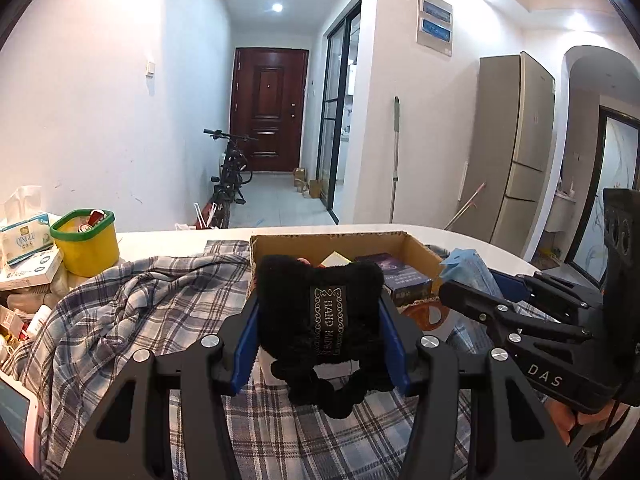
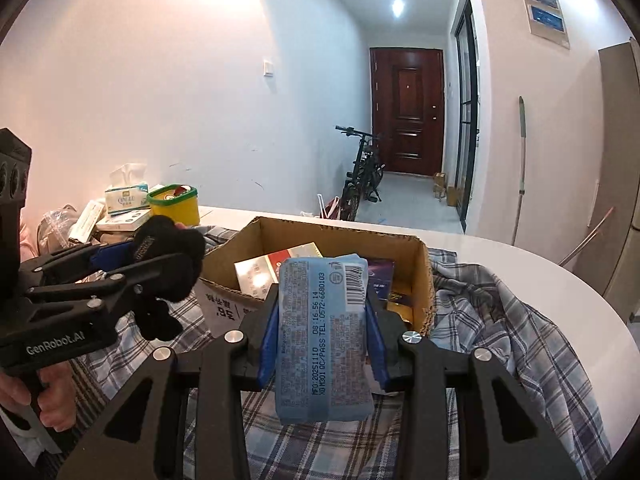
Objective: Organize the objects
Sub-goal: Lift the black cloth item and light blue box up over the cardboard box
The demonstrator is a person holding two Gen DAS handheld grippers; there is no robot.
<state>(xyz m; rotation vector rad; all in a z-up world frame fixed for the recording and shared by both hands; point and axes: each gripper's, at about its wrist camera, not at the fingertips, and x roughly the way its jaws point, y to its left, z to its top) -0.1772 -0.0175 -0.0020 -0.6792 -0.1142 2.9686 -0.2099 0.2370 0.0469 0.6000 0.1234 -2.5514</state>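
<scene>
Above the plaid shirt [image 1: 152, 300] on the white worktop [image 2: 520, 256], the left claw [image 1: 320, 320] grips a black fuzzy item [image 1: 320, 304] and the right claw [image 2: 320, 332] clamps a blue wipes pack [image 2: 324, 340], both just before the open cardboard box [image 2: 424, 280].

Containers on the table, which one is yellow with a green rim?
The tub at the far left beside the tissue pack. The other container, the cardboard box, is plain brown and sits on the plaid cloth.
</scene>
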